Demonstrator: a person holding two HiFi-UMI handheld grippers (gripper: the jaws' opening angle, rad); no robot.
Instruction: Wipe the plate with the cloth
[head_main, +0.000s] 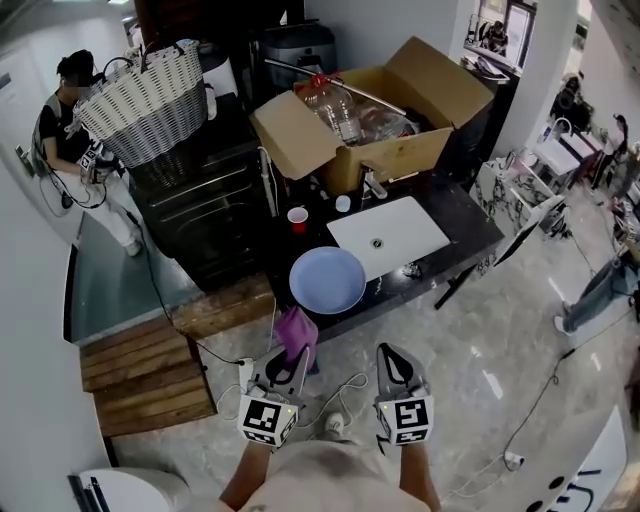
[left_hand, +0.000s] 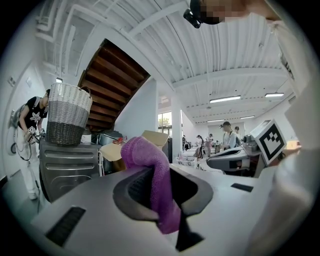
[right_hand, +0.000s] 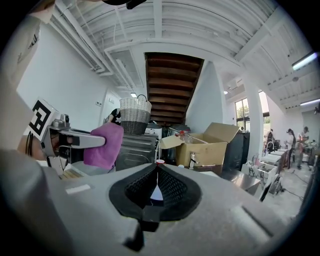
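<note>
From above, the head view looks steeply down past the left gripper and right gripper to the desk ahead, while each gripper view rides close behind its own jaws, facing level forward; all share the cardboard box and basket.

Gripping a purple cloth between the jaws of the left gripper, its top folded over before a cardboard box, with a woven basket atop a steel cabinet at left and a marker cube at right.
</note>
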